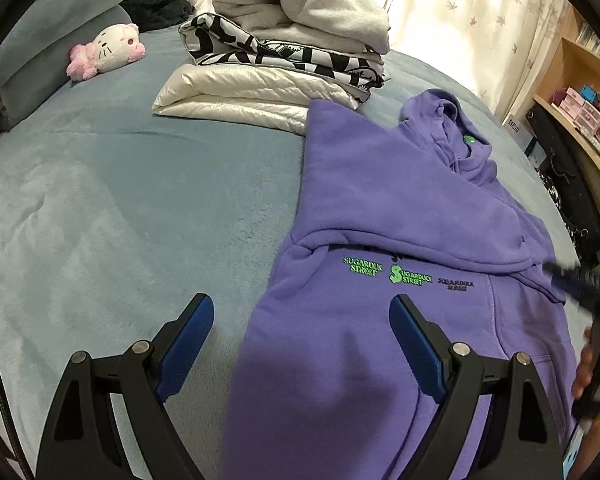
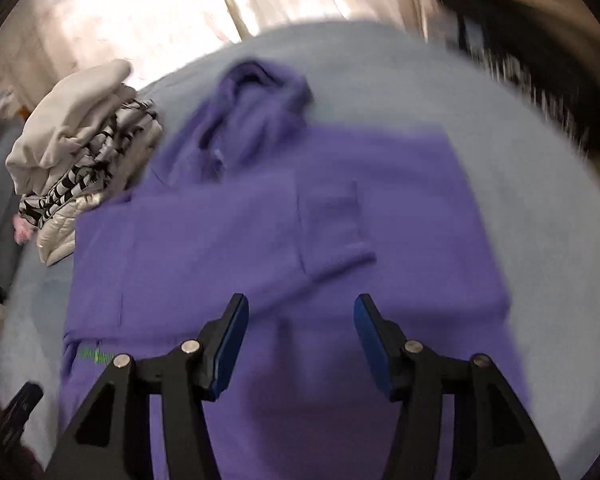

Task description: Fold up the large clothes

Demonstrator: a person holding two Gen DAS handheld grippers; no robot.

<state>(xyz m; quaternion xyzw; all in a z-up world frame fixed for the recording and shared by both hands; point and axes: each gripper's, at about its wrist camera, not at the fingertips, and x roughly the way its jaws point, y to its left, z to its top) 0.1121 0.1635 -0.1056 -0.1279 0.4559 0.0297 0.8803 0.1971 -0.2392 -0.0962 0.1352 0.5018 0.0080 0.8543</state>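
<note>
Purple hoodie (image 1: 380,200) logo sharp left, apparently blurred right

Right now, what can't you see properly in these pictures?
- Purple hoodie: its bottom hem is cut off by the lower edge in both views.
- Shelf items: too small, at the left wrist view's rim.
- Right wrist view: motion blur smears the green lettering.
- Folded pile: lower garments hidden by upper ones.

Purple hoodie (image 1: 380,184) with green lettering (image 1: 408,276), grey-blue blanket (image 1: 120,200)
</note>
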